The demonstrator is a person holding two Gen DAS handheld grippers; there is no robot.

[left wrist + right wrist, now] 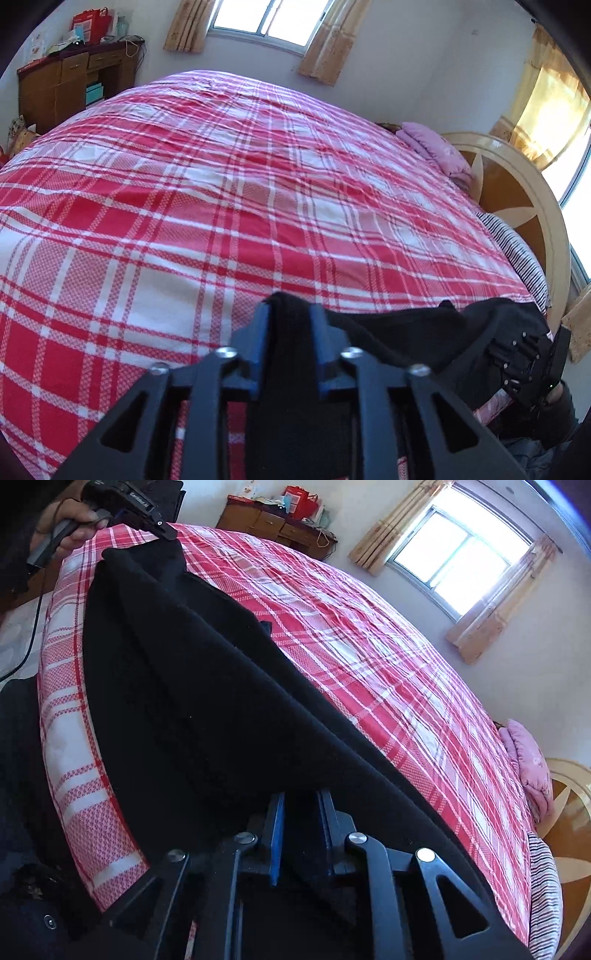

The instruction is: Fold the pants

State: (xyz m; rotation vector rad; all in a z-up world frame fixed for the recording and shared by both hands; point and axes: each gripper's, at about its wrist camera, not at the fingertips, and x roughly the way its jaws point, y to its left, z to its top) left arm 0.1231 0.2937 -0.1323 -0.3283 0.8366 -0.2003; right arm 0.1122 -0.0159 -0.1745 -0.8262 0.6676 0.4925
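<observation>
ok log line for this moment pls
stage: pants pickup | left gripper: shut on black pants | right gripper: shut on black pants | over plaid bed

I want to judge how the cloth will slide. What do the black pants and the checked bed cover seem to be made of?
Black pants: likely a thick knit or fleece, matte, with a faint fuzzy nap and soft folds. Checked bed cover: apparently woven cotton, matte, with a visible weave grain and fine wrinkles.

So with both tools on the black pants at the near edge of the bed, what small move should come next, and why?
Probably carry both tools forward together over the bed to lay the pants out flat. The left tool and the right tool each have the black pants between their fingers, the cloth bunched at the near edge, with the red plaid bedspread ahead.
</observation>
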